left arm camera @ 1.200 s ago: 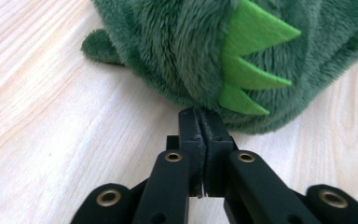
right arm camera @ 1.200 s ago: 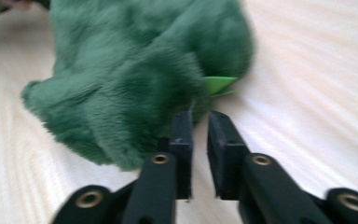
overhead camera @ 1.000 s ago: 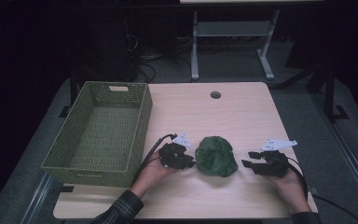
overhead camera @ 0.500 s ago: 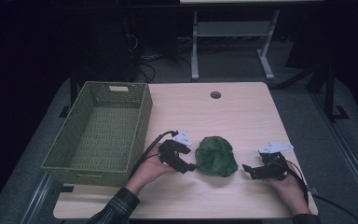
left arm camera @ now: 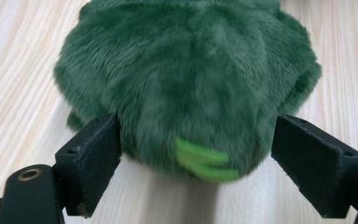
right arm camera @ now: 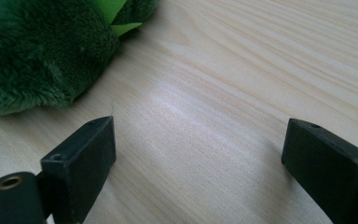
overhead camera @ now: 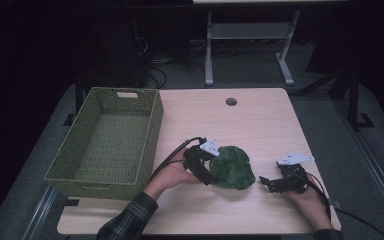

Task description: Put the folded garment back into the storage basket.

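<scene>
while the left gripper straddles the green plush toy on the tabletop, jaws open either side of its near end, close gently on the thick fur (not the light green tag). right gripper, jaws open, waits nearby.

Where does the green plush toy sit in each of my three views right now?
High view: green plush toy on the table's near half, against the left gripper.
Left gripper view: toy dead ahead, between the open jaws.
Right gripper view: toy in the upper-left corner.
Shared landmark: the pale wooden table.
</scene>
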{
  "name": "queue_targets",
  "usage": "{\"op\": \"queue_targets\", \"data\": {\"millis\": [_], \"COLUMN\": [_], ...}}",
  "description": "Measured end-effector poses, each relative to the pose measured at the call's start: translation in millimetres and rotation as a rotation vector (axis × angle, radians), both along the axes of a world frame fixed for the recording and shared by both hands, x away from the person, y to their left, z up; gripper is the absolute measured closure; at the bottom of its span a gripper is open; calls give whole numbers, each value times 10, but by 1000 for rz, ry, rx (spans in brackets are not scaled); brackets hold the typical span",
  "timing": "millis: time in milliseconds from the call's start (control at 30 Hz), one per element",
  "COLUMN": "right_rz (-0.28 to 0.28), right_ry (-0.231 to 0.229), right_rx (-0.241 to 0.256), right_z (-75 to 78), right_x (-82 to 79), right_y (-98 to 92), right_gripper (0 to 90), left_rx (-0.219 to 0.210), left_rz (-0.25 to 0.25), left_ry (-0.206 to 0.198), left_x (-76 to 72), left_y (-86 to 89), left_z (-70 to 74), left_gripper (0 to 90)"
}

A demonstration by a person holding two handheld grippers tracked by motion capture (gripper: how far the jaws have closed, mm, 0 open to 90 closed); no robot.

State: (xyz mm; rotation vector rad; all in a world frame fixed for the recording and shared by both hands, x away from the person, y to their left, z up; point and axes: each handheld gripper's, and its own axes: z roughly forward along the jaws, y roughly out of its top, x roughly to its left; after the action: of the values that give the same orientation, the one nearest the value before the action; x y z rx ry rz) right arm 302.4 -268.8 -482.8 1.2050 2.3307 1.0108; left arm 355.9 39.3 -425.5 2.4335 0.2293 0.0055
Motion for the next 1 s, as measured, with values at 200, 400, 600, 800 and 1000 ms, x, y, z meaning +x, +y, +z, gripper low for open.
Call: {"op": "queue_targets", "data": {"millis": [200,400,600,800,1000], "right_rz": [-2,-4,-5,-6,-8], "right_ry": [1,0,0,0,-1], "right_rx": [3,1,1,1,1], "right_z": [0,-1,-1,-1,-1], "right_x": [0,1,1,0,0], "right_y": [1,1,1,2,3], "right_gripper": [96,96,97,97,98], "left_rx": [27,67,108,117,106], "left_rz": [-12,-16,-12,-2,-1], "left_ry": [1,1,-1,-12,-5], "left_x": [53,61,46,33,25], "left_y": [-118,-171,-214,-198,-177], "left_z": [-73,-179,-273,-273,-281], "left_gripper": [154,155,169,330,510]}}
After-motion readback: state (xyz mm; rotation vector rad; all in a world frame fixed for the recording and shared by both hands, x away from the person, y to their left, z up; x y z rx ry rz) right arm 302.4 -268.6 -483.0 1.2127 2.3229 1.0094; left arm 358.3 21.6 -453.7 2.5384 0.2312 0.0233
